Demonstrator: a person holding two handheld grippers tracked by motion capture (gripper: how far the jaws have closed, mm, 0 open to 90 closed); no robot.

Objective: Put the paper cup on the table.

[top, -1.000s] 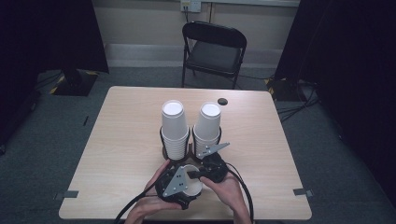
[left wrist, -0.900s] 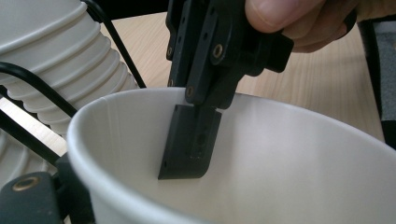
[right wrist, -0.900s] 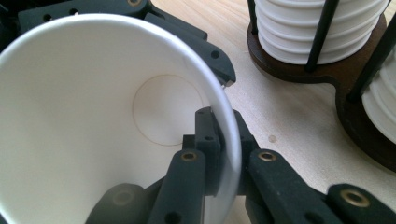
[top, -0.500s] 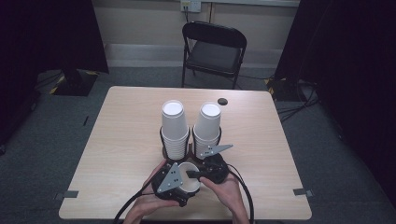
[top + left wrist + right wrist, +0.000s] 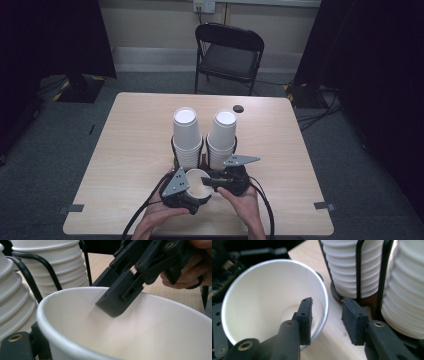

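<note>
With one paper cup [image 5: 196, 183] already out of the two racked stacks [image 5: 187, 135] and gripped by the left gripper [image 5: 186, 190] near the table's [image 5: 125, 150] front edge, the right gripper [image 5: 327, 315] had just been opening, its jaws astride the rim without pressing, so placement remained.

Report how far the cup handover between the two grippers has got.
Done: one paper cup is off the two stacks, gripped at its rim by the left gripper. In hand: the right gripper has just been opening, jaws astride the rim, not pressing. Left: placing the cup.
</note>
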